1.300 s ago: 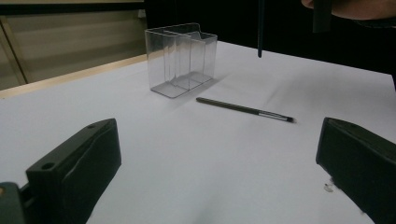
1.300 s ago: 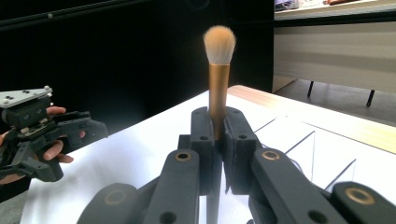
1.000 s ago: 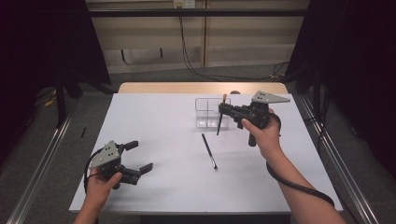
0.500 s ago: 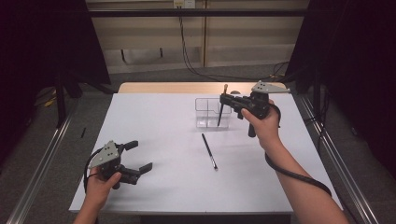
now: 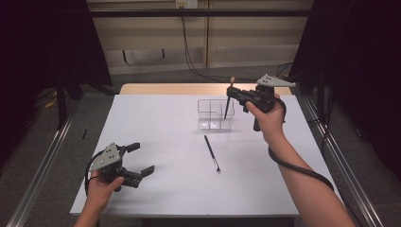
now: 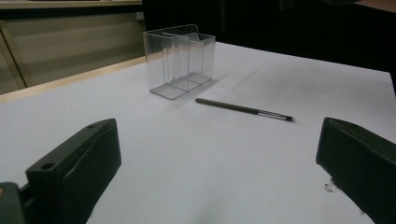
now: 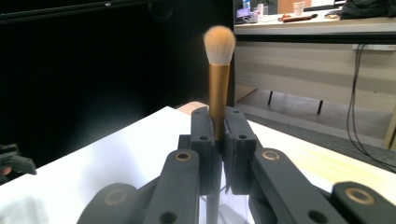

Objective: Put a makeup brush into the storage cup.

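Note:
A clear plastic organizer (image 5: 215, 114) (image 6: 180, 58) stands at the table's far middle. My right gripper (image 5: 231, 92) (image 7: 218, 121) is shut on a makeup brush (image 5: 228, 104) (image 7: 218, 70), held upright with its pale bristles on top. The brush's dark handle reaches down over the organizer's right end; I cannot tell whether its tip is inside. A thin dark brush (image 5: 212, 152) (image 6: 243, 109) lies flat on the table in front of the organizer. Near the front left edge my left gripper (image 5: 141, 158) (image 6: 219, 154) rests low, open and holding nothing.
The white table (image 5: 161, 123) has a wooden strip (image 5: 165, 89) along its far edge. Metal rails (image 5: 42, 165) run along both sides on the floor. Cables (image 5: 189, 52) hang behind the table.
My right gripper has carried the makeup brush away from me and slightly higher, to the organizer's right end. The left gripper and the thin brush have stayed put.

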`<state>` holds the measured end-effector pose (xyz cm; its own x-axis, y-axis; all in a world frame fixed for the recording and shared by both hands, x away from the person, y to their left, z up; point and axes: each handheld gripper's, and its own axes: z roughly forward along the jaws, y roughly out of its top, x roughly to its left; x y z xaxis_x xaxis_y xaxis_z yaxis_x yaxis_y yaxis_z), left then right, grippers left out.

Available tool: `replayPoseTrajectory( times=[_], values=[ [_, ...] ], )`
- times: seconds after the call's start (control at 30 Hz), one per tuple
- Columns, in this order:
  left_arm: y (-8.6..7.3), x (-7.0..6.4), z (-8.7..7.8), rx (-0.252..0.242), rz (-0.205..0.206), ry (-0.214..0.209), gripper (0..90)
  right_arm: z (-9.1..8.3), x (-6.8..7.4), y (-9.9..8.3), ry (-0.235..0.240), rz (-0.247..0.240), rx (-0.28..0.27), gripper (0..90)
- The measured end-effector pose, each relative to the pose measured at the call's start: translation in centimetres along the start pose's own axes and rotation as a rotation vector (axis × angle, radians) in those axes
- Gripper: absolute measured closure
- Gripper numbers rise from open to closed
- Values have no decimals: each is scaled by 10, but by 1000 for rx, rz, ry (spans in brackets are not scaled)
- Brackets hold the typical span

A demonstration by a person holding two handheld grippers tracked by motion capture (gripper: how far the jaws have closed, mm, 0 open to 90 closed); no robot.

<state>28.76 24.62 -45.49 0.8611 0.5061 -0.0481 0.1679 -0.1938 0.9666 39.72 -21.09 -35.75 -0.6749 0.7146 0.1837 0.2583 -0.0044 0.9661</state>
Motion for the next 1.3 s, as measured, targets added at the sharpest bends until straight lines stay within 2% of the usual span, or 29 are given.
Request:
replayPoseTrajectory(
  times=[0.2, 0.83, 1.3],
  values=[
    [0, 0, 0, 4, 7, 1, 0, 3, -6, 2, -34, -11, 8, 841],
    [-1, 0, 0, 2, 11, 0, 0, 19, -19, 1, -80, -9, -2, 841],
    [0, -1, 0, -3, 12, -1, 0, 19, -25, 3, -113, -17, -1, 840]
  ],
)
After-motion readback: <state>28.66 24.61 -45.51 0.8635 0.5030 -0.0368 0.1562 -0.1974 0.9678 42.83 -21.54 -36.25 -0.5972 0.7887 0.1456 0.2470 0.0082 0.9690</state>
